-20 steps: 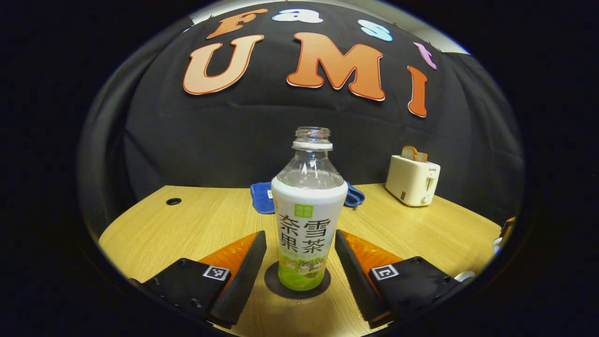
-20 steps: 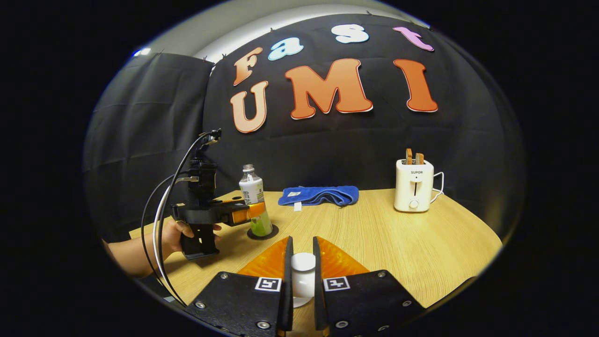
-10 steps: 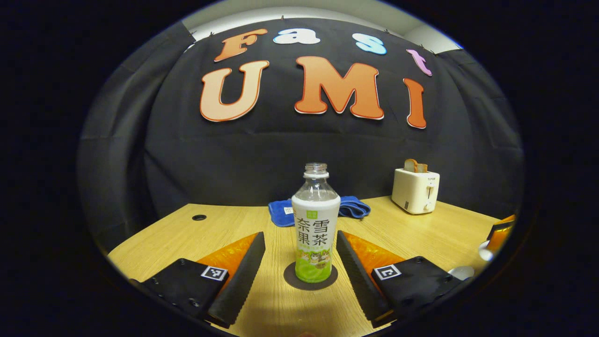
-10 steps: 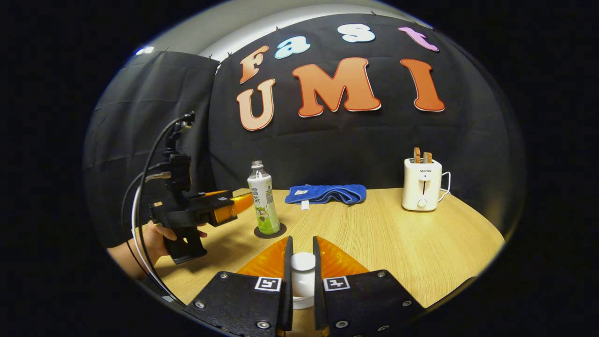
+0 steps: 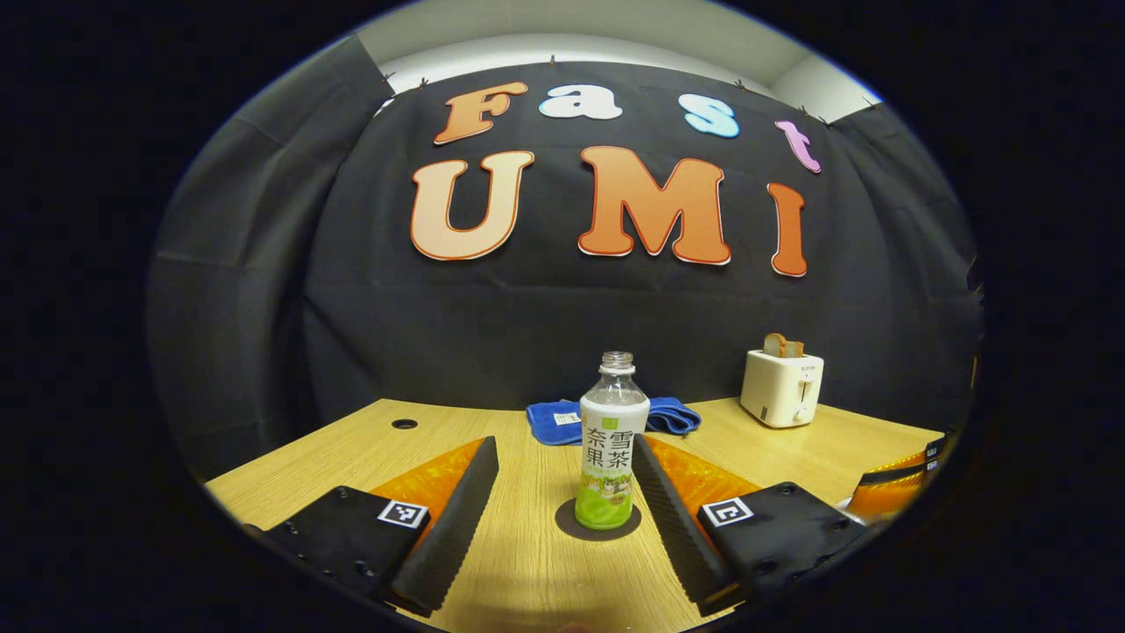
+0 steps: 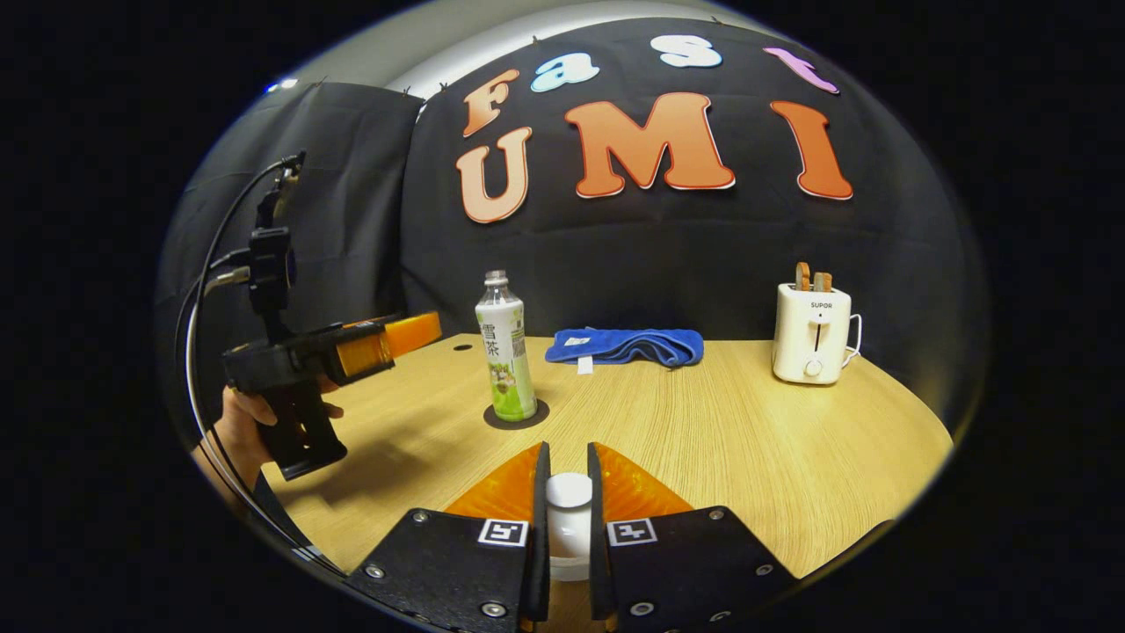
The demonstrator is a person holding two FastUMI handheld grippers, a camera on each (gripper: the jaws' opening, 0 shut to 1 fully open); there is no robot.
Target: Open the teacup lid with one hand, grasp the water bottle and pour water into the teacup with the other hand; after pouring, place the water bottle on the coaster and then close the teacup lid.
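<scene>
The water bottle point(image 5: 613, 457), clear with a white and green label and no cap, stands upright on a dark round coaster point(image 5: 598, 521). My left gripper point(image 5: 562, 444) is open, and the bottle stands beyond its fingertips, untouched. In the right gripper view, the bottle point(image 6: 505, 352) and coaster point(image 6: 517, 415) sit at mid-left. There a hand point(image 6: 237, 422) holds the left gripper point(image 6: 413, 332) well short of the bottle. My right gripper point(image 6: 568, 450) is shut on the white teacup lid point(image 6: 569, 492). What lies under the lid is hidden.
A folded blue cloth point(image 6: 626, 345) lies at the back of the wooden table point(image 6: 747, 440). A white toaster point(image 6: 813, 332) with bread slices stands at the back right. A cable hole point(image 5: 404, 424) is at the table's far left. The right gripper's body point(image 5: 892, 491) shows at the right edge.
My left gripper has drawn back from the bottle, which stays upright on the coaster and looks smaller now. The right gripper keeps its hold on the lid.
</scene>
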